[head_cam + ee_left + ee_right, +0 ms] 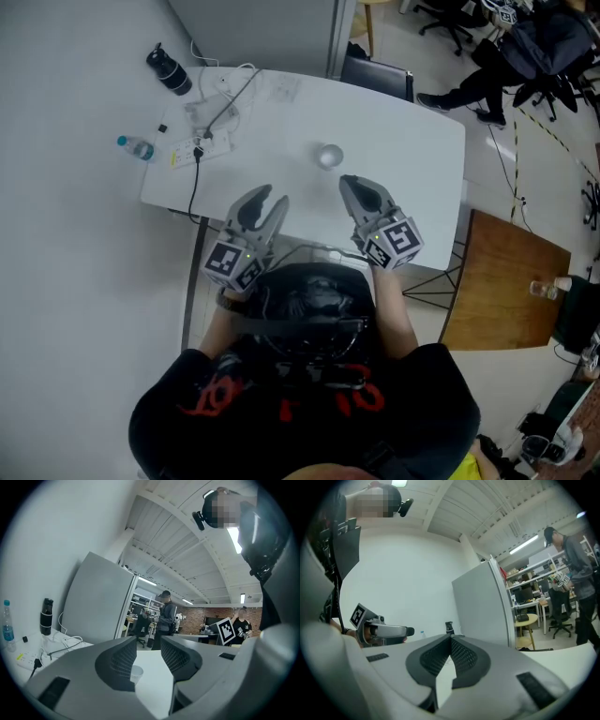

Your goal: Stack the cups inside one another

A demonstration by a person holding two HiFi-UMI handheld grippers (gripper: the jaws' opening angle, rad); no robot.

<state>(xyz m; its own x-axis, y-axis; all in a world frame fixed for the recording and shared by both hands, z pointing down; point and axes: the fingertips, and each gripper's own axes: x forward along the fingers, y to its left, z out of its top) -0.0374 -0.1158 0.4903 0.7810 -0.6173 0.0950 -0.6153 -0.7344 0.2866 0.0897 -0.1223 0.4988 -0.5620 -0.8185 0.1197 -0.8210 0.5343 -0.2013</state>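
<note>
A pale cup [328, 156], which looks like cups nested in one another, stands upright alone near the middle of the white table [412, 141]. In the left gripper view the cup [136, 673] shows beyond the jaws. Both grippers hover level at the table's near edge, well short of the cup. My left gripper [266, 206] keeps a narrow gap between its pads [123, 660], with nothing in it. My right gripper [354, 186] is shut, its pads [461, 656] pressed together and empty. In the right gripper view, the left gripper [384, 631] shows at the left.
A black bottle [169, 70], a clear water bottle [136, 147] and a power strip with cables [202, 142] lie at the table's far left. A wooden table [506, 281] stands to the right. A dark chair [377, 75] is behind the table. People stand in the background [166, 616].
</note>
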